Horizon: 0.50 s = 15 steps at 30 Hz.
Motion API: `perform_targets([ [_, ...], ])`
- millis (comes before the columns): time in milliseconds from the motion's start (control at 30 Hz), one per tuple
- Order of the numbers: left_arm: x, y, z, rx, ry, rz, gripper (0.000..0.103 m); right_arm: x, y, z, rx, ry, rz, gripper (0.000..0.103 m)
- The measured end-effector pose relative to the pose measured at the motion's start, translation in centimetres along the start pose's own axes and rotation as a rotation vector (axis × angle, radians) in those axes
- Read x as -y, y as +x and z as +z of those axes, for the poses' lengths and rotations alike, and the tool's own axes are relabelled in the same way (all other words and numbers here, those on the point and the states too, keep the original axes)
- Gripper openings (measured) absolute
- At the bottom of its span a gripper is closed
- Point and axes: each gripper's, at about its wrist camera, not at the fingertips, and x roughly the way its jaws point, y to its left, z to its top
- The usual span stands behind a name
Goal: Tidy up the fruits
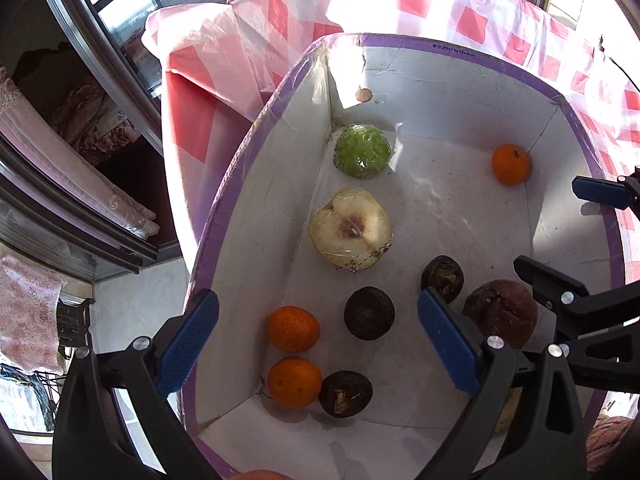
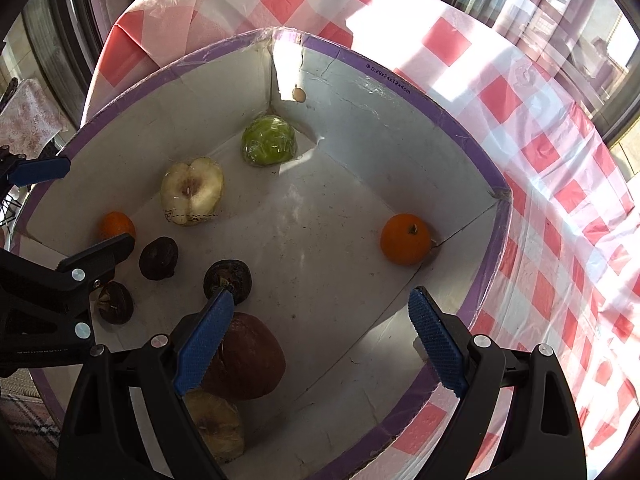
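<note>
Over the white box (image 1: pixel 448 76), my left gripper (image 1: pixel 316 344) hangs with jaws spread wide and empty, two oranges (image 1: pixel 293 329) and a dark fruit (image 1: pixel 369 313) lying between them below. My right gripper (image 2: pixel 320 344) gapes too, the brown fruit (image 2: pixel 250 360) beside its left finger.

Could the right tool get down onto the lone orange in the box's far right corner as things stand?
Probably yes. The right tool is open and empty, and the orange sits alone with bare box floor before it, though two walls crowd it.

Both grippers share black plastic frames; silver screws; ribbed blue pads on the fingers (image 1: pixel 188 344).
</note>
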Motion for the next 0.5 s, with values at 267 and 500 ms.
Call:
perform_targets([
  [267, 0.58, 0.19, 0.03, -0.010, 0.013, 0.025, 0.099, -0.69, 0.60, -0.36, -0.042, -0.054, -0.021, 0.087],
  [500, 0.67, 0.27, 0.11, -0.014, 0.015, 0.000, 0.100, -0.80, 0.54, -0.41, -0.048, -0.065, -0.024, 0.087],
])
